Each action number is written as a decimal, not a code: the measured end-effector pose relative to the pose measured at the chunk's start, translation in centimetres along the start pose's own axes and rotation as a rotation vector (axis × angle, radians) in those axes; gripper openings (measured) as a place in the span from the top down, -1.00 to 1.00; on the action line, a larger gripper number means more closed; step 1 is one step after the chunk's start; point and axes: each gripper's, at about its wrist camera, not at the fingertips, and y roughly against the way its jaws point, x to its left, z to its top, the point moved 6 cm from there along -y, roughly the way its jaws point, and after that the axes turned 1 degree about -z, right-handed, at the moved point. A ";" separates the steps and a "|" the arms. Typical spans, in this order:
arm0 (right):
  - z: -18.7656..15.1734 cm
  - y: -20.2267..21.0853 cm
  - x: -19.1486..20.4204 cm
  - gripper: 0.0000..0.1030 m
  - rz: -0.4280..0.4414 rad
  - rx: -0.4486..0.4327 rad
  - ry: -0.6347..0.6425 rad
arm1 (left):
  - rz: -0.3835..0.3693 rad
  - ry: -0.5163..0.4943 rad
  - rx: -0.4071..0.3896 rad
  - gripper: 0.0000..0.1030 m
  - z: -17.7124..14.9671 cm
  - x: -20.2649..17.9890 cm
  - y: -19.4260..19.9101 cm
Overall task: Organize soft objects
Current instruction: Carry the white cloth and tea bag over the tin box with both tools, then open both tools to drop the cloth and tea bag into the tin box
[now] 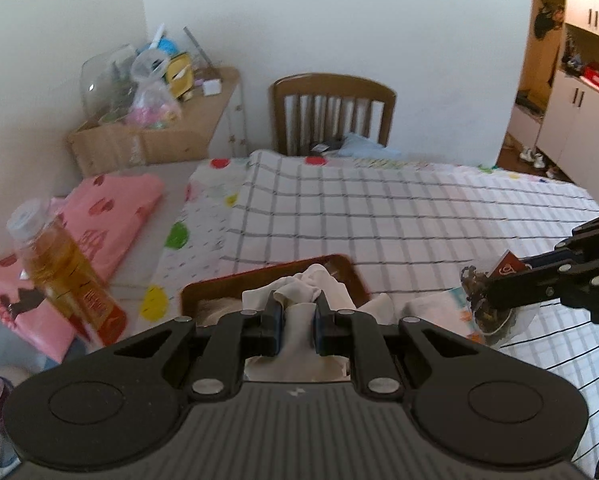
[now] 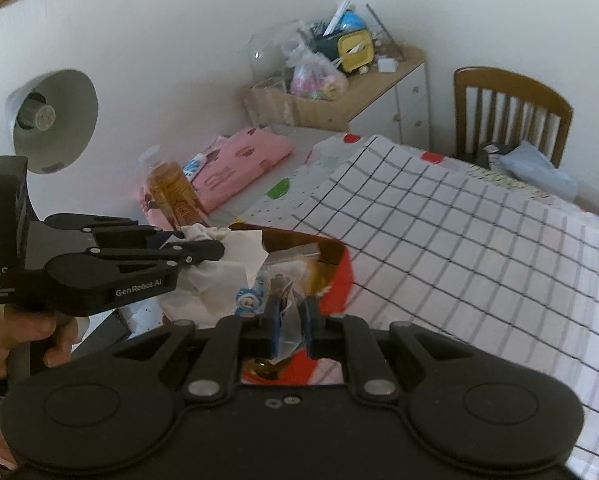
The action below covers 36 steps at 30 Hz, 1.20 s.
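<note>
My left gripper (image 1: 298, 312) is shut on a white cloth (image 1: 307, 286) and holds it above a red-brown tray (image 1: 349, 270) on the checked tablecloth. In the right wrist view the left gripper (image 2: 215, 250) shows at the left, with the white cloth (image 2: 227, 268) hanging from it over the tray (image 2: 339, 276). My right gripper (image 2: 289, 312) is shut on a clear plastic bag (image 2: 287, 292) with dark contents. The same bag (image 1: 487, 300) shows at the right of the left wrist view, held by the right gripper (image 1: 495, 284) just right of the tray.
A bottle of amber liquid (image 1: 63, 268) stands left of the tray, beside folded pink cloth (image 1: 111, 208). A wooden chair (image 1: 333, 112) and a cluttered side cabinet (image 1: 155, 128) stand beyond the table. A white lamp (image 2: 55, 116) is at the left.
</note>
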 end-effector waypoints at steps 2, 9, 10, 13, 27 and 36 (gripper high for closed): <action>-0.3 -1.5 0.6 0.79 0.002 0.020 -0.002 | 0.011 0.003 0.013 0.71 -0.5 1.1 -0.7; -1.7 -5.7 2.5 0.79 -0.005 0.073 0.033 | 0.018 0.025 0.041 0.71 -1.6 3.7 -3.6; -1.8 -6.1 2.7 0.79 -0.015 0.078 0.042 | 0.016 0.026 0.040 0.71 -1.7 3.8 -3.9; -2.4 -7.2 2.8 0.79 -0.032 0.098 0.048 | 0.009 0.035 0.052 0.71 -1.7 4.0 -5.2; -4.4 -10.3 3.6 0.75 -0.103 0.138 0.141 | -0.002 -0.001 0.127 0.71 -2.8 4.1 -8.6; -4.7 -10.7 3.5 0.60 -0.085 0.137 0.119 | -0.020 0.023 0.131 0.65 -3.2 4.6 -8.7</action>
